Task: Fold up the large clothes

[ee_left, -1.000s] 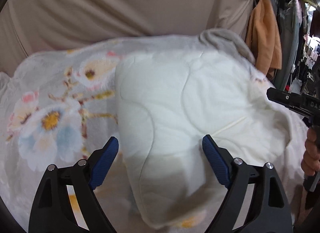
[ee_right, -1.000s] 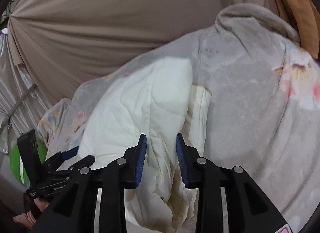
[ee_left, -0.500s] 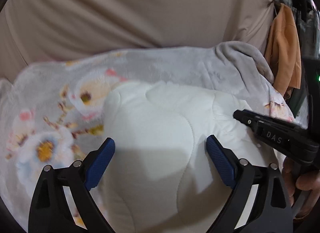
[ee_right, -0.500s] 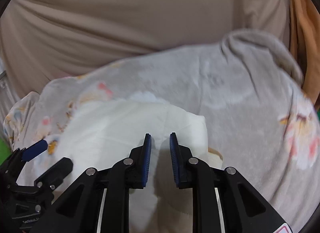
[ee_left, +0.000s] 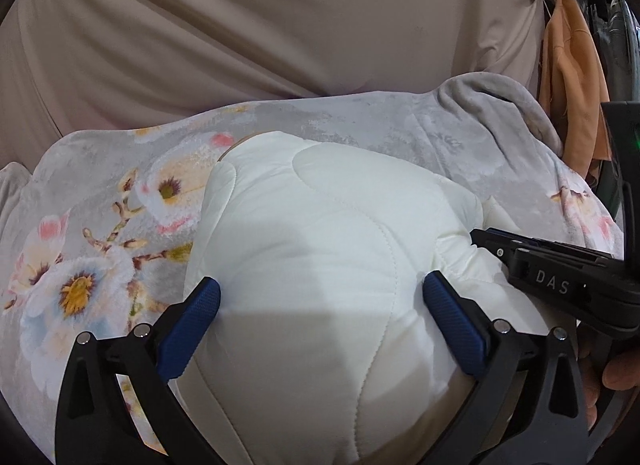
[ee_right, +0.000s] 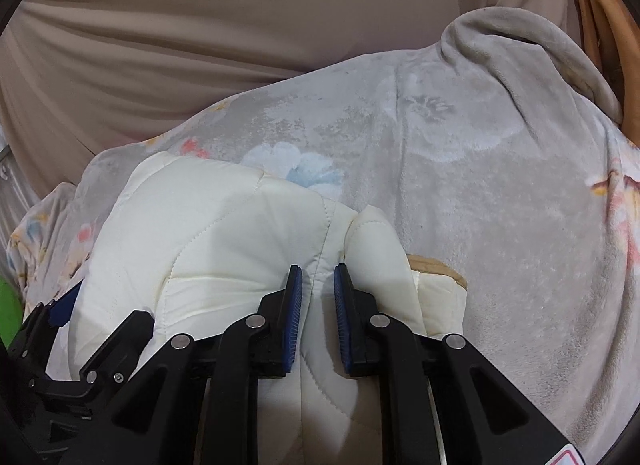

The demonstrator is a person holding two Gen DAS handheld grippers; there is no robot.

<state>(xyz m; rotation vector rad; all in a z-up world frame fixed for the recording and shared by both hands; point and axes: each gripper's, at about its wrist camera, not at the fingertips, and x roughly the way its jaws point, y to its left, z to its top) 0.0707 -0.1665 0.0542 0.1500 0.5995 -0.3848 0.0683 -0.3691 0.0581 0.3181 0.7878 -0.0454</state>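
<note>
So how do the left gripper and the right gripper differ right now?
The left gripper has its jaws spread wide around the bulging white quilted garment; the right gripper has its jaws nearly together, pinching a fold of it. The left straddles the rounded middle of the bundle; the right sits at its edge near the floral blanket. Both have black frames with blue pads.

"DAS" printed on right tongs point(ee_left: 480, 235)

Looks like a clothing shop or storeroom: beige draped curtain point(ee_left: 280, 33) ahead of the left gripper point(ee_left: 320, 309), orange garment point(ee_left: 572, 85) hanging to its right by a crowded rack, grey floral fleece blanket point(ee_right: 460, 169) spread beneath.
</note>
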